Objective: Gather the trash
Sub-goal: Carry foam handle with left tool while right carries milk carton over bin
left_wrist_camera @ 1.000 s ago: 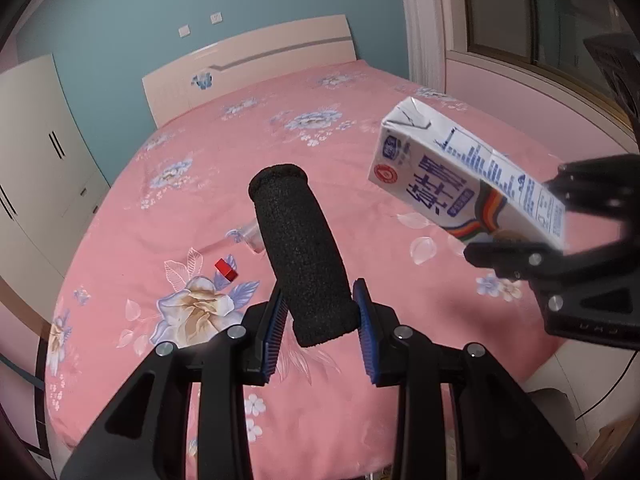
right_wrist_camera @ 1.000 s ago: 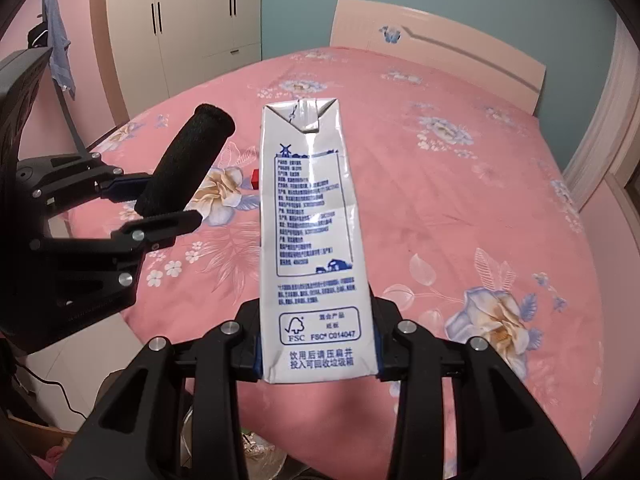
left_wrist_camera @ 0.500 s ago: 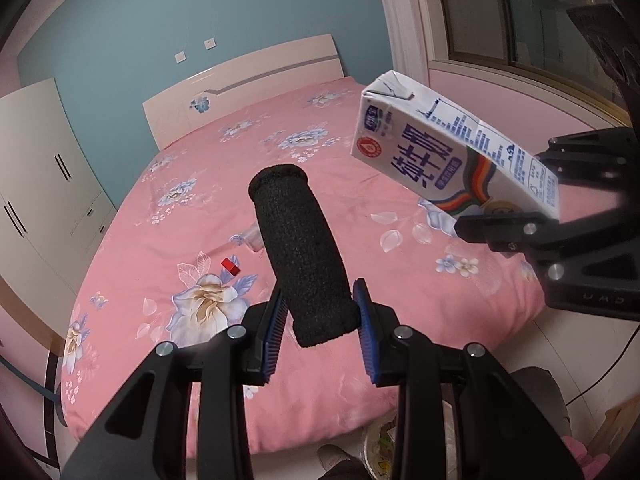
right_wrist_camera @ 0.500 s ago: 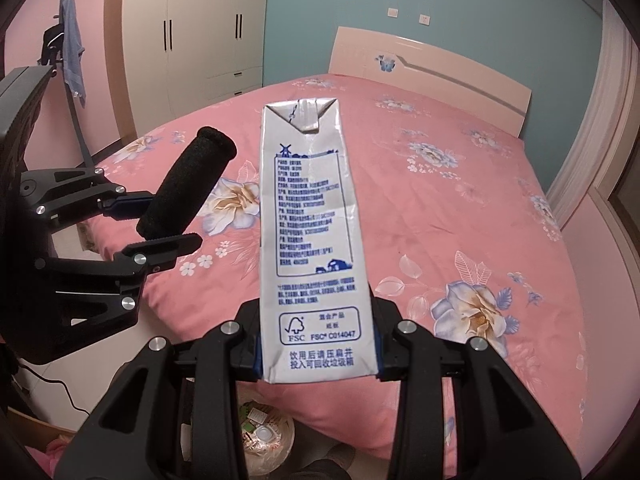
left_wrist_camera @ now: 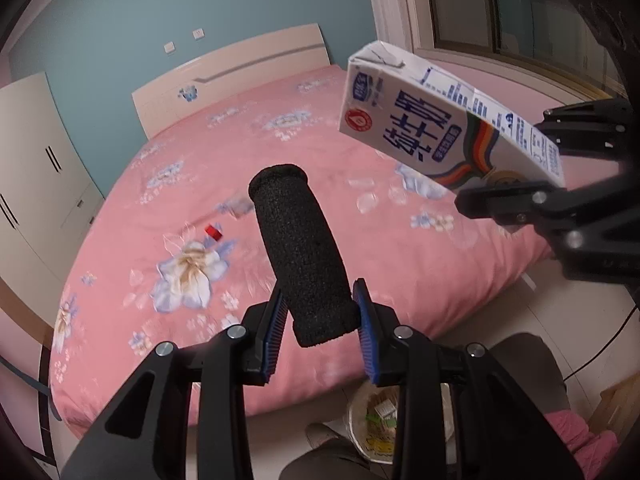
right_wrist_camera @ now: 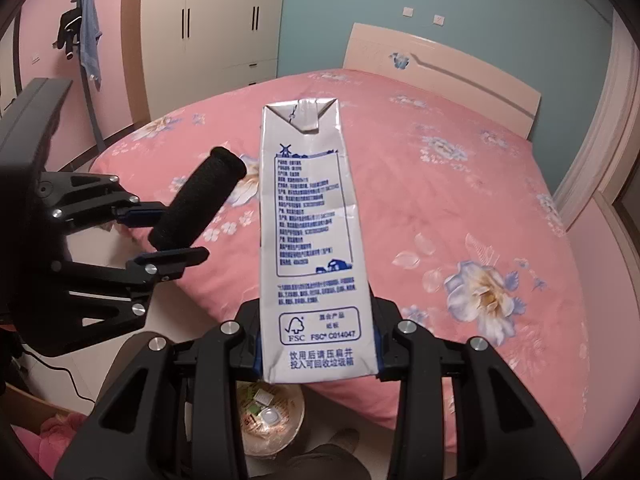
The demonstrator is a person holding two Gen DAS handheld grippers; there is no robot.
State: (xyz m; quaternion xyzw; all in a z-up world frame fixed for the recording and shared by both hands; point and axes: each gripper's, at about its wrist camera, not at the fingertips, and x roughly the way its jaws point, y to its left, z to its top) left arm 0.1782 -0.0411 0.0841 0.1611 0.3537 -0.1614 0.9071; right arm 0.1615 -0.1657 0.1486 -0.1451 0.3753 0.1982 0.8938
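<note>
the left tool clamps a black foam cylinder. the right tool grips a white printed milk carton. both hide most of the round trash bin below.

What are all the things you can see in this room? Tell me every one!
milk carton: one, white with blue print, gripped in the right tool above the foot of the bed
foam tube: one, black, gripped in the left tool
bed: one, pink floral cover, pale headboard, fills the middle
red scrap: one, small, on the cover near a big printed flower
clear wrapper: one, blurred, lying near the red scrap
trash bin: one, pale, holding scraps, on the floor below both tools
wardrobe: one, cream, by the teal wall
window: one, dark, right of the bed
left tool: one, black with blue pads
right tool: one, black
</note>
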